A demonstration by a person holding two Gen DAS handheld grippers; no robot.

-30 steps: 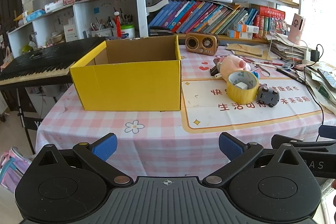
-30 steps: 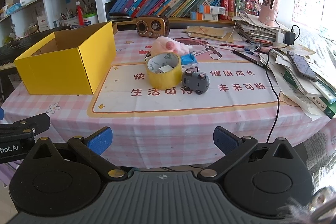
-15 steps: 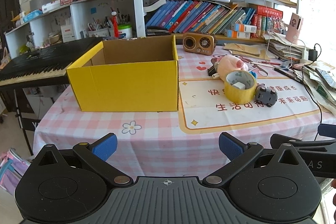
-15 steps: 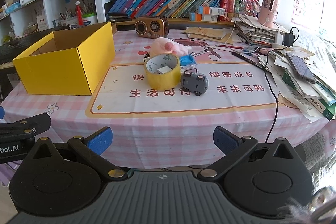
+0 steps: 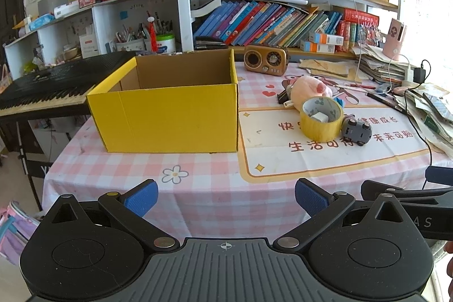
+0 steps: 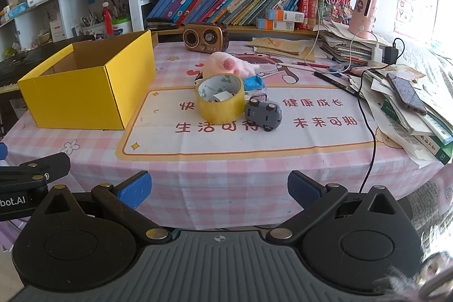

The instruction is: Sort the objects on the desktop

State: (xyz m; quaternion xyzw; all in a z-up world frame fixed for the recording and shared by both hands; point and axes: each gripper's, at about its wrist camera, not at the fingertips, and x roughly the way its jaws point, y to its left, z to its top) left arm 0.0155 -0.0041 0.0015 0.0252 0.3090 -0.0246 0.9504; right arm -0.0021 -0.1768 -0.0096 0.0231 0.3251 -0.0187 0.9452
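An open yellow cardboard box (image 5: pixel 170 115) (image 6: pixel 85 92) stands on the left of the table. To its right lie a yellow tape roll (image 5: pixel 321 119) (image 6: pixel 220 99), a grey toy car (image 5: pixel 356 130) (image 6: pixel 264 113), a pink plush toy (image 5: pixel 308 89) (image 6: pixel 226 65) and a small blue toy (image 6: pixel 254 82). My left gripper (image 5: pixel 225 196) is open and empty, held before the table's front edge. My right gripper (image 6: pixel 218 187) is open and empty, also short of the front edge, facing the tape and car.
A brown retro radio (image 5: pixel 266 60) (image 6: pixel 205 37) stands at the back. Stacked papers, a phone (image 6: pixel 406 92) and cables crowd the right side. A keyboard piano (image 5: pixel 42 91) is left of the table. Bookshelves stand behind.
Both grippers have drifted slightly back and up from the table; the objects look a little farther away. Nothing on the table has moved.
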